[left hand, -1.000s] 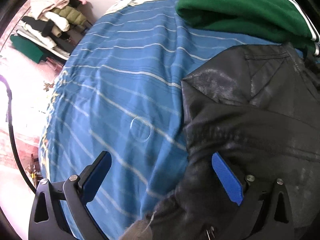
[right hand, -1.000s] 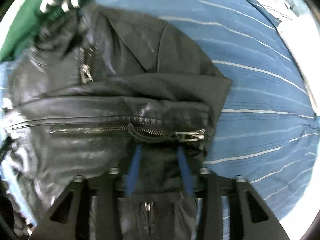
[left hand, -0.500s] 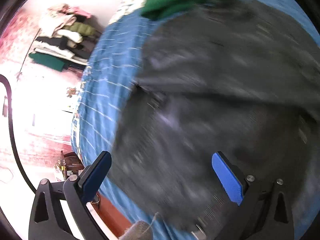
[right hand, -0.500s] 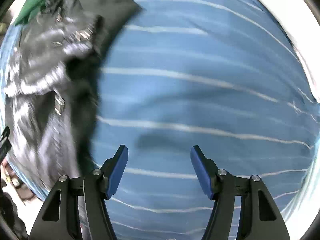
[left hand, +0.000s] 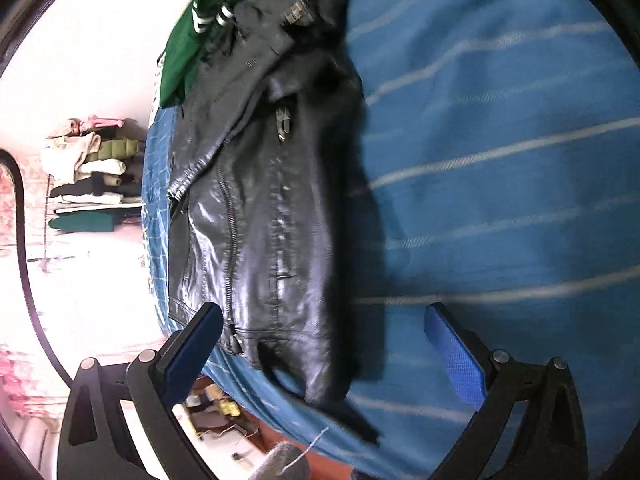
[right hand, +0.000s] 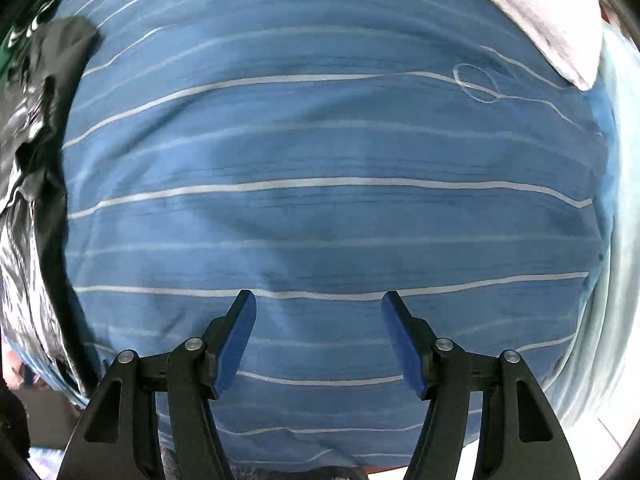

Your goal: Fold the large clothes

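Both fingers [left hand: 204, 336] spread wide, gripping nothing

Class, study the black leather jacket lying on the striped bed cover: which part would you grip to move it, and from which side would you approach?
Probably the hem corner of the black leather jacket, the free edge nearest the open left gripper. It lies flat and folded on the striped bed cover, so come in low from the hem end, one finger sliding beneath.
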### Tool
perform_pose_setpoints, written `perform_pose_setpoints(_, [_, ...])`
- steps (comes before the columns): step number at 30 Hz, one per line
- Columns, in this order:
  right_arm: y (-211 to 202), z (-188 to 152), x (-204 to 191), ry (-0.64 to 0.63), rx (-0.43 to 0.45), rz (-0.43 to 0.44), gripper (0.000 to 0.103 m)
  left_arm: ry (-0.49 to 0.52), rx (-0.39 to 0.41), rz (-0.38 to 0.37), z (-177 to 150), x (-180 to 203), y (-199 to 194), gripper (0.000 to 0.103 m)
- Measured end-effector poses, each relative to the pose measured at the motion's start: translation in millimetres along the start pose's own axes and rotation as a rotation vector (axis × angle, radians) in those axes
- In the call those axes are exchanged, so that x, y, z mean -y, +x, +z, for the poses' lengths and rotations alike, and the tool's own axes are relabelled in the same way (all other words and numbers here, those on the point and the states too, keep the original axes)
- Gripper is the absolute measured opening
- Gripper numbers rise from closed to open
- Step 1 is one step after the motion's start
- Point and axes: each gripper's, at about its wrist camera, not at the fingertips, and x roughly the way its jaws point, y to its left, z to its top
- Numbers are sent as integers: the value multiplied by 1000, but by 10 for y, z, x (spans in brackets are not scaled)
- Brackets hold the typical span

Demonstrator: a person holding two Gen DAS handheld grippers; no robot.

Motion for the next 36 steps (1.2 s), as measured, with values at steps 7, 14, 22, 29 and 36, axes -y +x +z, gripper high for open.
perform_pose_setpoints(7, [-4,286,-224,-64,14,86,68,-288,-64,-190,60,-706,527,17])
perform_pose_setpoints(14, [-137,999,-959,-64,41,720,88,-501,23,-341,-56,-1686,465,5])
perform_pose_setpoints(22, [121,1546,-1847,145,-45,1067,67,-515,75,-422,-151,-2114,546,5])
perform_pose_setpoints(29, [-545,1388,-2442,142,77,909,28,-532,99,-601,-293,-2603,660,4])
perform_pose_setpoints(36, [-1665,1112,-3776,-61,151,712,28,-604,78,-785,-642,-3369,1214,9])
